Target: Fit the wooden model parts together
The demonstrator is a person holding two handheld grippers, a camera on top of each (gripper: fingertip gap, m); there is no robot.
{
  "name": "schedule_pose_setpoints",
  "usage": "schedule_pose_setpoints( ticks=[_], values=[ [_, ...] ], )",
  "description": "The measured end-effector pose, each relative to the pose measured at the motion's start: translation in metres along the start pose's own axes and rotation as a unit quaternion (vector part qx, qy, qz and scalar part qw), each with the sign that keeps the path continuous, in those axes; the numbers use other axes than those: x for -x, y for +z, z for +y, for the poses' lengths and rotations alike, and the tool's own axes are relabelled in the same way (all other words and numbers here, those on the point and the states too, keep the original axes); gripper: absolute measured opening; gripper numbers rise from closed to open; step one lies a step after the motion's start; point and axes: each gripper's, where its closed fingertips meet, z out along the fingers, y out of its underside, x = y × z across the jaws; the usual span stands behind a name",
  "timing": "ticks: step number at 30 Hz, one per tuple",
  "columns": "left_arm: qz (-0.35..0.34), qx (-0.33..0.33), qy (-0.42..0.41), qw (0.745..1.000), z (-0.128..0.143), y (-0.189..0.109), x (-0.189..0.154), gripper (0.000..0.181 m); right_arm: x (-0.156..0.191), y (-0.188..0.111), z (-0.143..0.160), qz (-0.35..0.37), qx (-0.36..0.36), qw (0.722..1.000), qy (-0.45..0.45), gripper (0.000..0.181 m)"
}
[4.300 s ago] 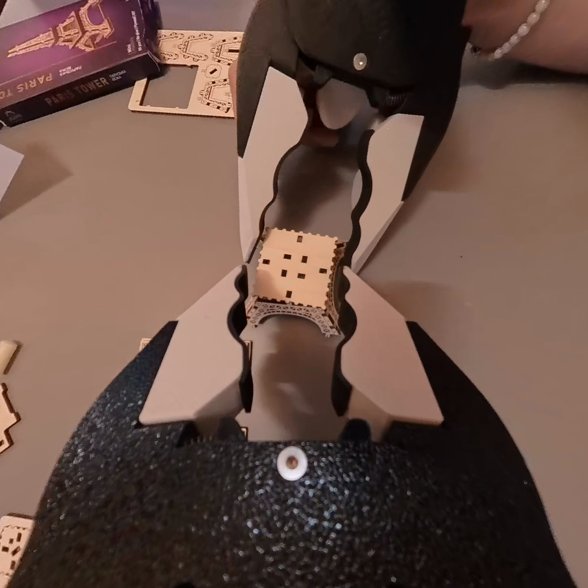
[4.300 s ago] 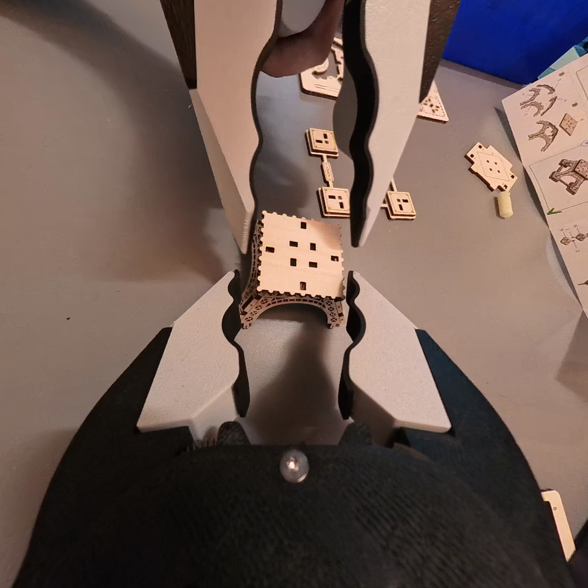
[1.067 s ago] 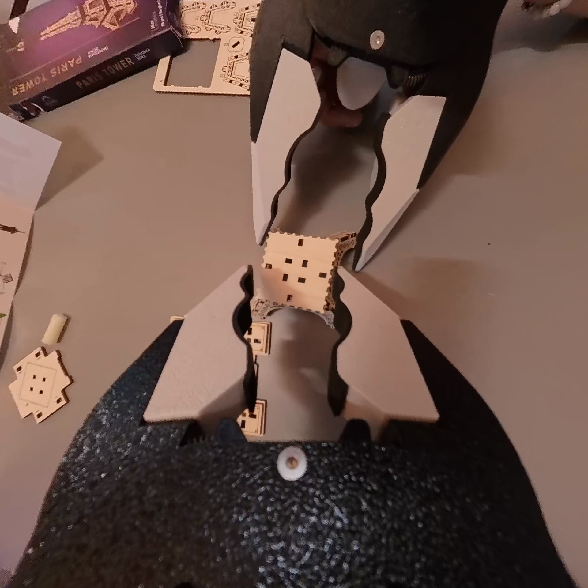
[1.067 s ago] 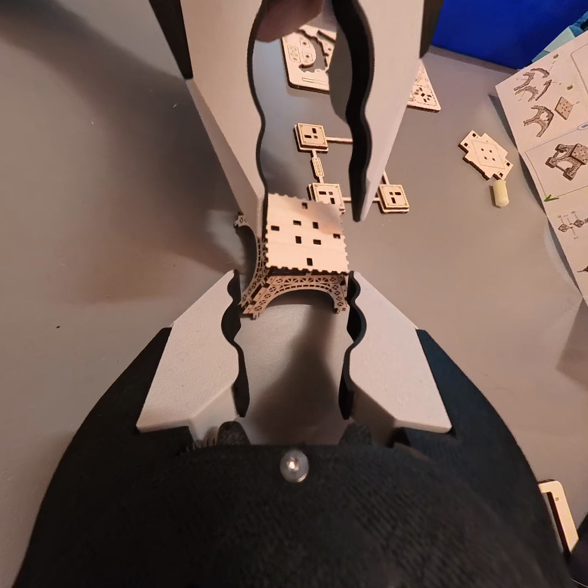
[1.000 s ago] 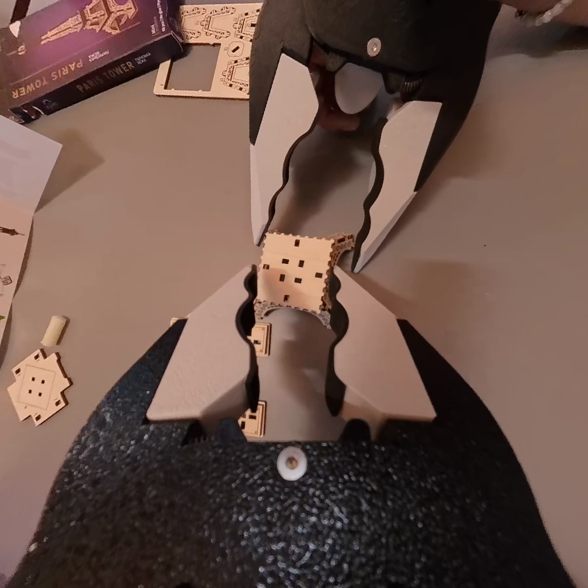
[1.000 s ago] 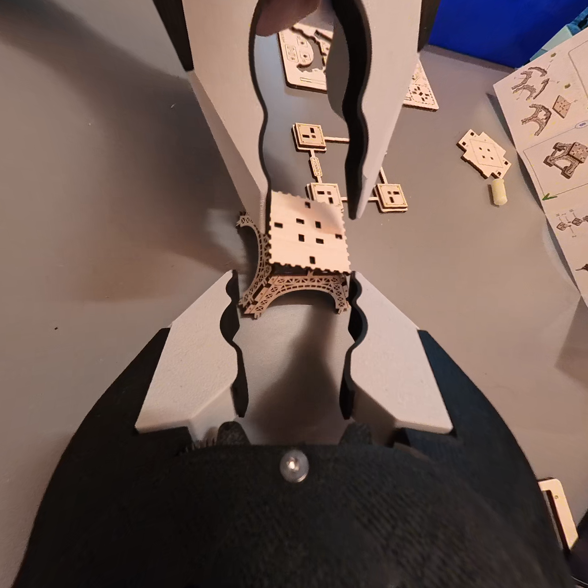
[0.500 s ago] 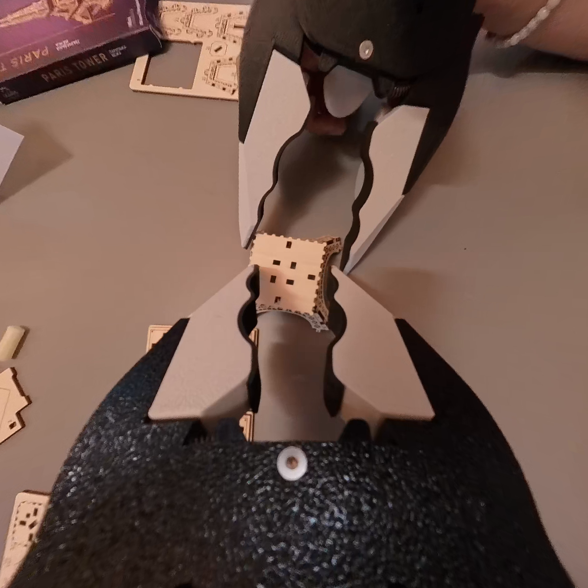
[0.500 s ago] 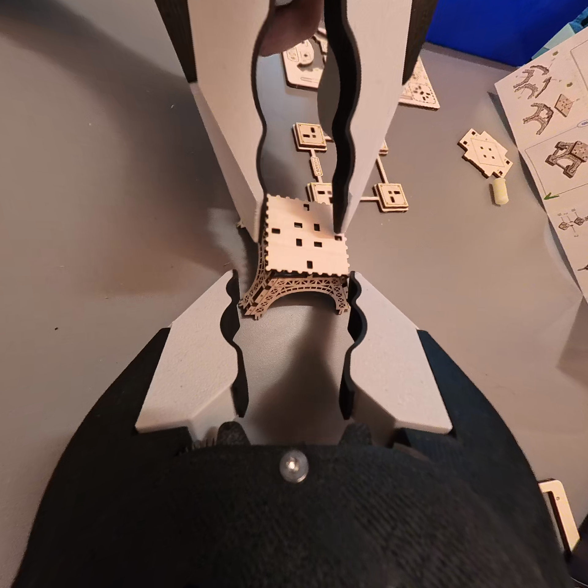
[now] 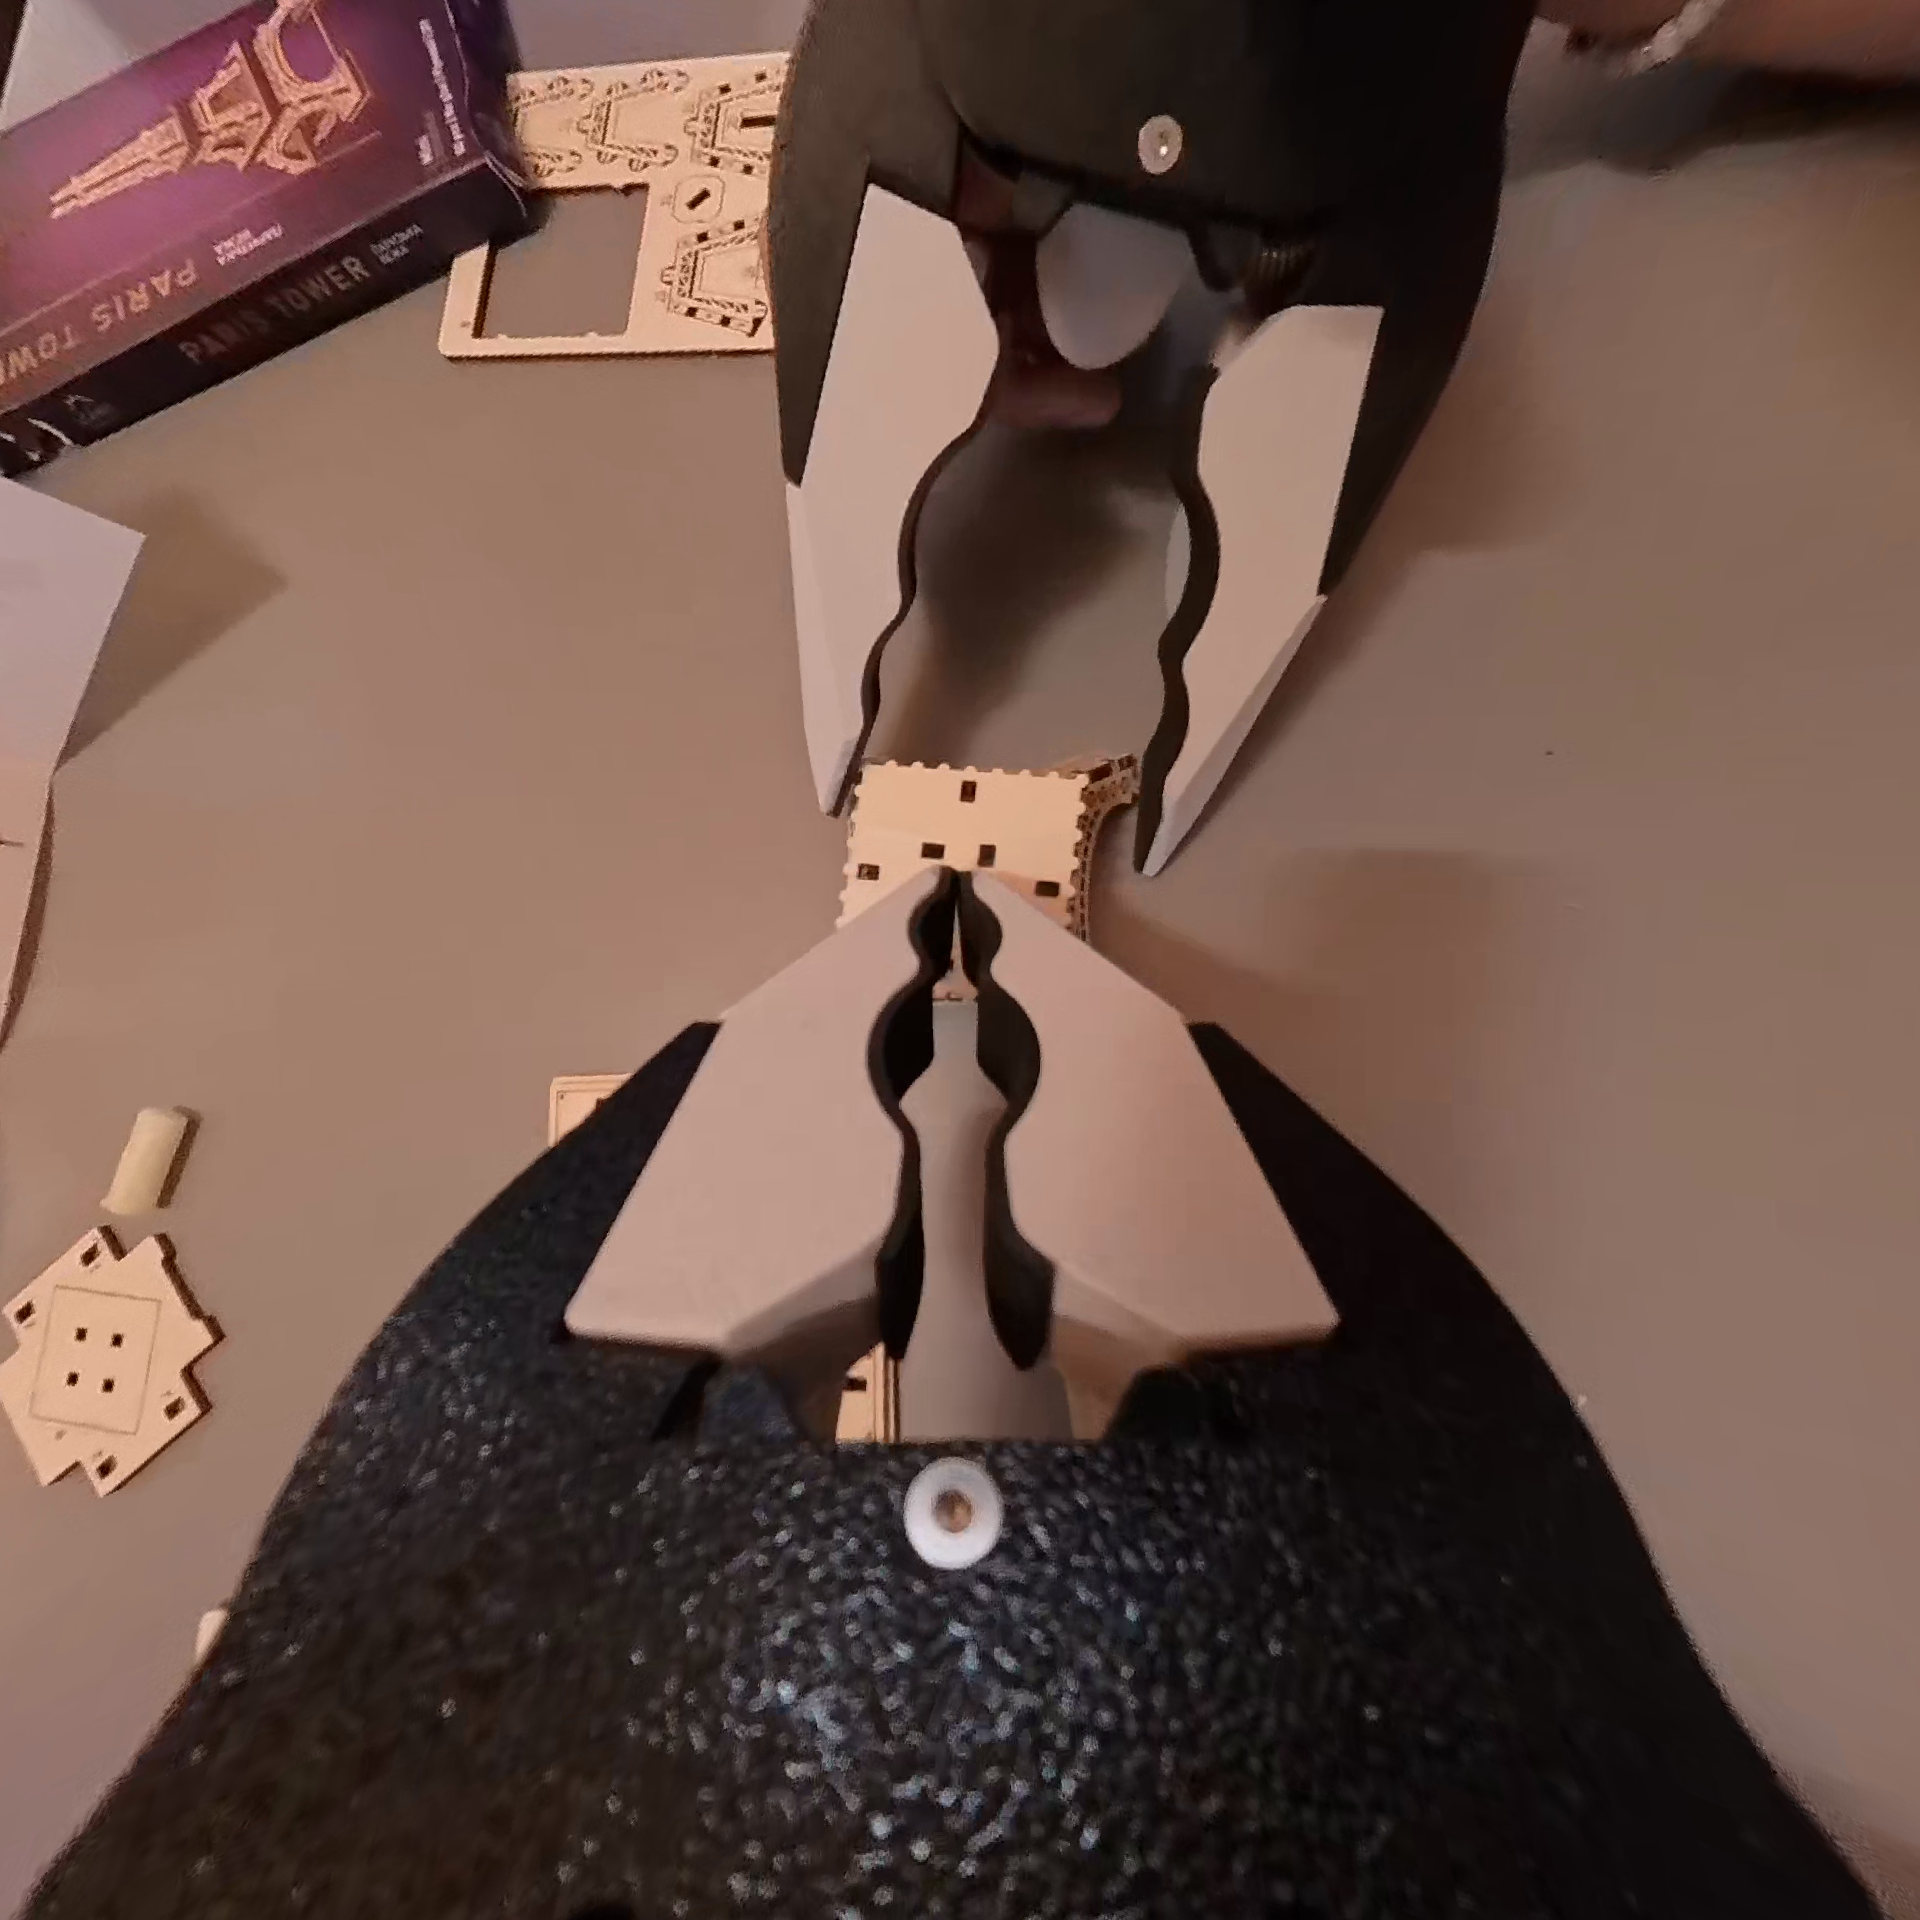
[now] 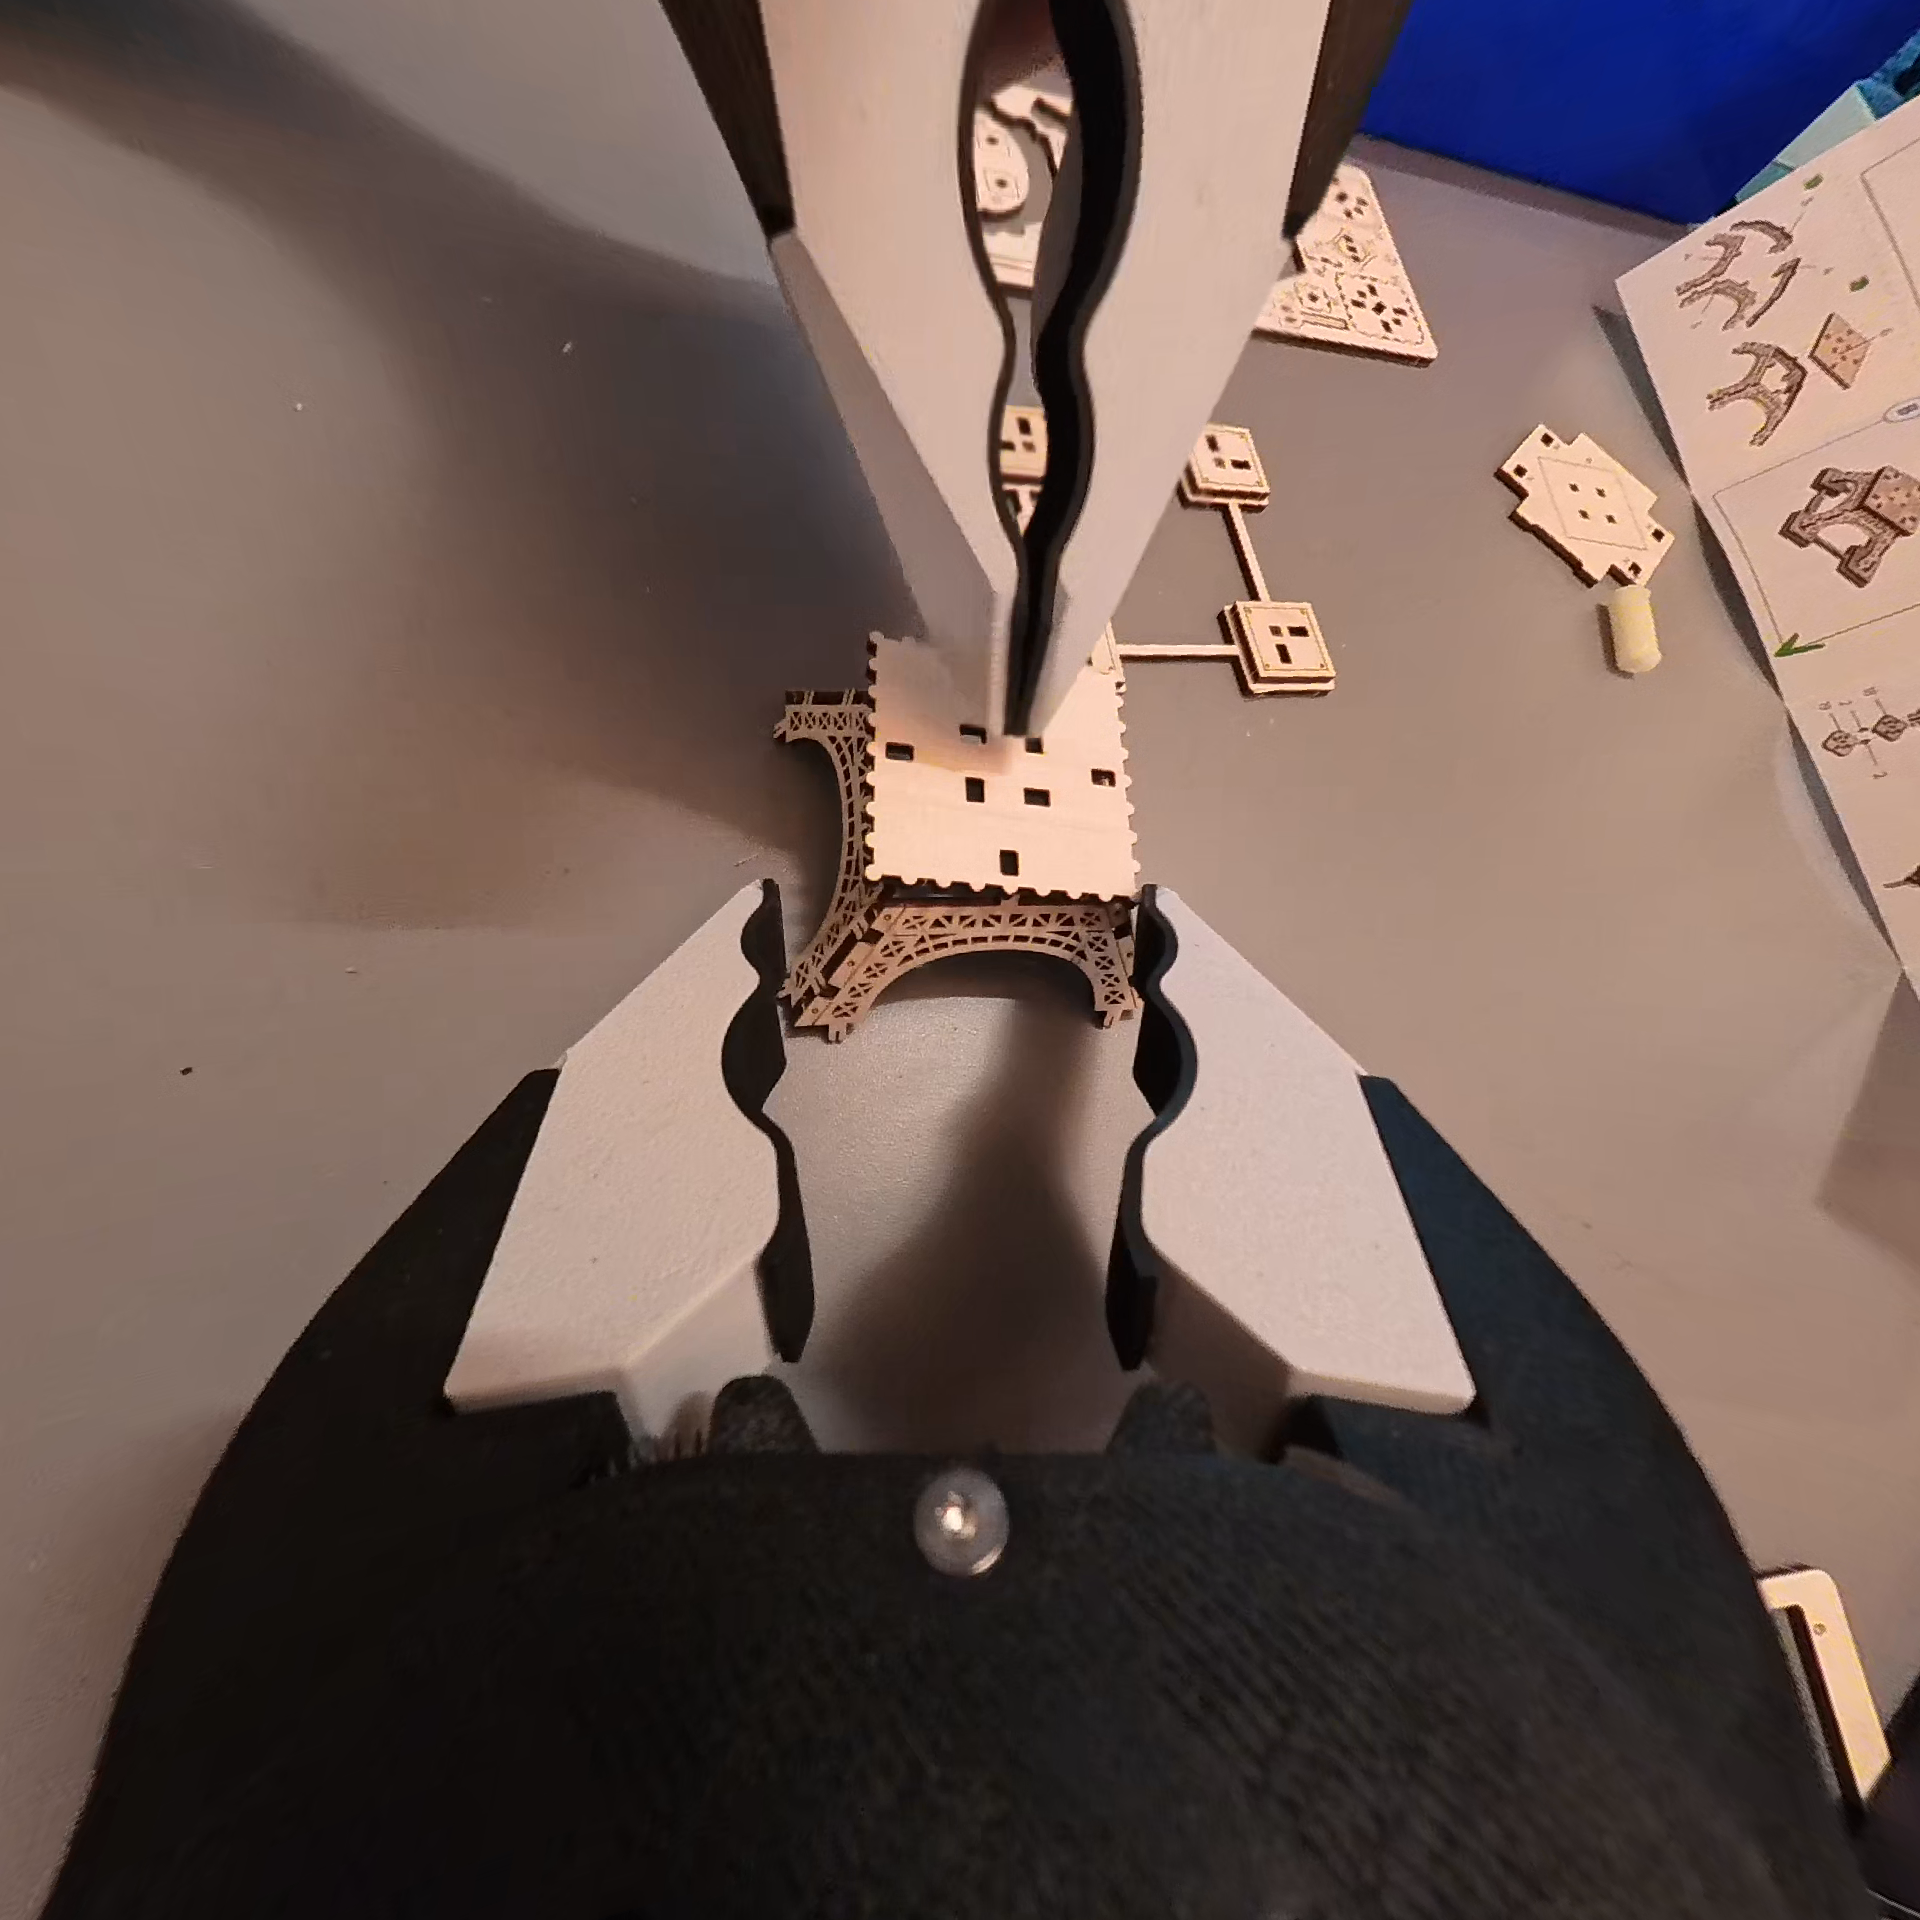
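Wooden model base (image 10: 997,821), a square slotted deck on four lattice arch legs, is standing upright on the grey table (image 10: 364,623), sitting directly between the two grippers that are facing each other across it. Ordered by size, the purple kit box (image 9: 239,197) is lying far ahead and to the left of the left gripper (image 9: 954,881), with a punched-out part sheet (image 9: 613,218) lying just beside it; an instruction sheet (image 10: 1808,436) is lying ahead and to the right of the right gripper (image 10: 956,935); a sprue of small square plates (image 10: 1262,582) is resting just beyond the model from that gripper; a cross-shaped wooden plate (image 10: 1584,504) and a small pale cylinder (image 10: 1631,629) are sitting farther right of that. The left gripper is coming down with its fingers pinched almost together, tips resting on the deck near its central slots and covering the near half of it in the left wrist view. The right gripper is holding its fingers wide apart, tips flanking the model's legs, whether touching cannot be told. The model's deck is facing up, legs pointing down and splaying outward; being squat and square, it is showing no clear long axis.
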Motion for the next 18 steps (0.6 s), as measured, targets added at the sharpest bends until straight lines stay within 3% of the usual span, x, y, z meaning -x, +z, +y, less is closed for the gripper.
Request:
schedule_pose_setpoints(
  ticks=[18],
  values=[
    [0.01,-0.025,-0.035,0.999,-0.0003,0.0057,-0.0019,0.0,-0.0011,0.0,0.0005,0.004,0.002,1.0,0.001,0.061]
  ],
)
